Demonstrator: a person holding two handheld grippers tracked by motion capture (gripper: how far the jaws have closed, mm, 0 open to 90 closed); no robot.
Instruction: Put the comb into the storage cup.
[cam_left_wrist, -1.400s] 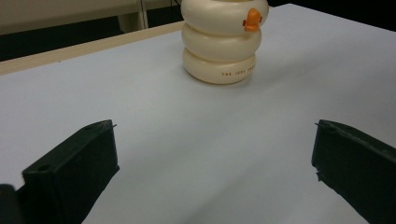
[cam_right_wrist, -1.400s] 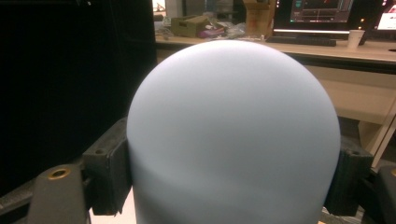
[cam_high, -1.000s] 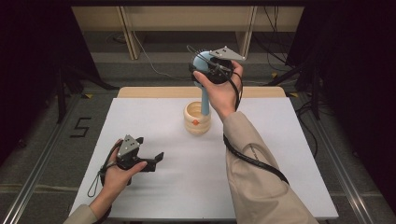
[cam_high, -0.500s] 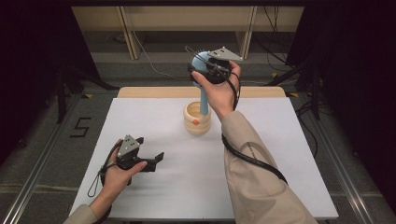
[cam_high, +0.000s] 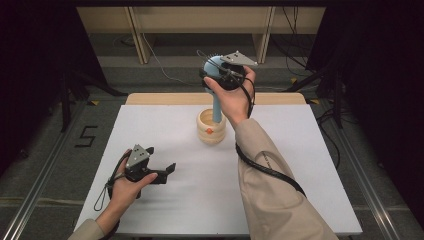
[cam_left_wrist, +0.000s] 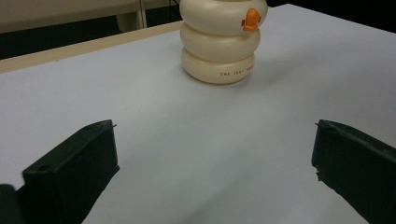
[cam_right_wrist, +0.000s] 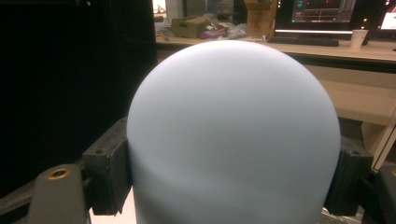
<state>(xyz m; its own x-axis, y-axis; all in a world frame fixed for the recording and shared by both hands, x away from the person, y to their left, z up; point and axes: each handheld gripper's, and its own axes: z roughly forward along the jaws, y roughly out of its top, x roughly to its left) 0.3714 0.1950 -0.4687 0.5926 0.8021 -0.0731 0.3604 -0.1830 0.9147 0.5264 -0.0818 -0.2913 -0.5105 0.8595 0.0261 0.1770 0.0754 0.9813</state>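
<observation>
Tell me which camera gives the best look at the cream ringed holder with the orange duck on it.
The left gripper view: the cream holder is close, showing its stacked rings, orange duck and printed lettering, though its top is cropped. The high view shows it whole but small, with the blue brush standing in it.

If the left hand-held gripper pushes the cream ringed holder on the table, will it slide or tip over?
The cream holder looks squat, with a broad flat base, so a low push would probably slide it. The white table looks smooth, which favours sliding. The blue brush, whose handle seems to stand in it, held by the right hand-held gripper, could lever it over.
</observation>
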